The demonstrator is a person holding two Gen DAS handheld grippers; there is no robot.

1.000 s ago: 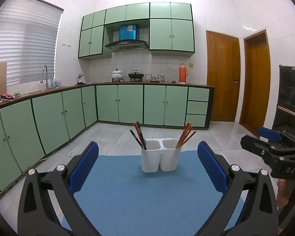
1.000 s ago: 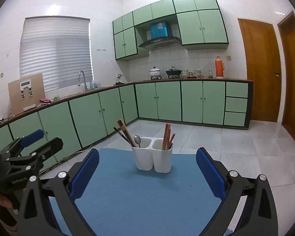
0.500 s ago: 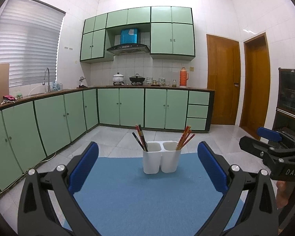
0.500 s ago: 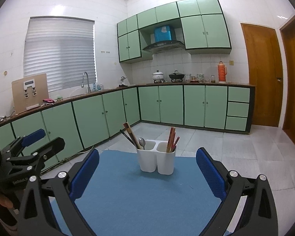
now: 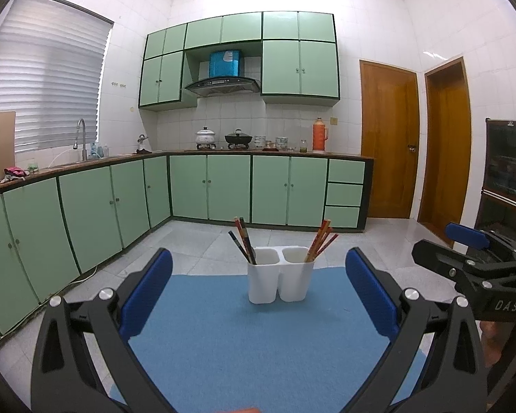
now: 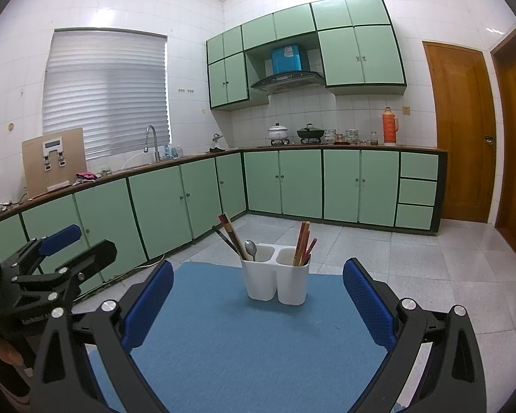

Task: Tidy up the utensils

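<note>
The blue tabletop [image 5: 223, 337] holds only a white cup [image 5: 280, 275] at 12 o'clock, with chopsticks [image 6: 301, 242] and a spoon [image 6: 250, 249] inside. The job looks done. The left hand-held gripper [image 5: 258, 290] and the right hand-held gripper [image 6: 258, 292] are both wide open, holding nothing.

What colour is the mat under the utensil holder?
Blue. The mat under the white utensil holder shows best in the right wrist view.

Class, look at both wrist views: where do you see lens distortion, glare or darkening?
Left wrist view: fisheye bends the green base cabinets into a curve, corners go black, glare streak on the white tiled wall. Right wrist view: same bowing, bright glare patch on wall tiles; the white two-compartment utensil holder stays sharp.
</note>
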